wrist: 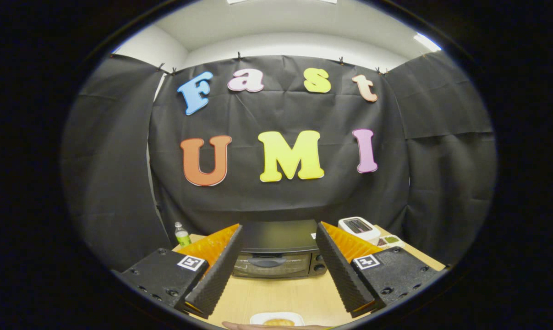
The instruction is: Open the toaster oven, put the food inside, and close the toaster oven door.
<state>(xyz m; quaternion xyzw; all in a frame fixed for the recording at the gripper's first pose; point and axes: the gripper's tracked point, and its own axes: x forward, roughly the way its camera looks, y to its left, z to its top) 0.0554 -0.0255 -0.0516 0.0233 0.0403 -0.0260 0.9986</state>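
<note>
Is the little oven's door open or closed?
Closed. The toaster oven door stands flat against its front, handle up top. It sits beyond the open fingers.

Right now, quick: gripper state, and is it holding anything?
Gripper: open, fingers spread wide, holding nothing; the closed toaster oven sits beyond them.
Hand: by the plate of food; grasp cannot be told.

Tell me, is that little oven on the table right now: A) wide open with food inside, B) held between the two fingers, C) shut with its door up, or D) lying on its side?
C. The toaster oven stands upright on the table beyond the open gripper, its glass door closed and handle up, while the food lies on a plate near the fingers.
</note>
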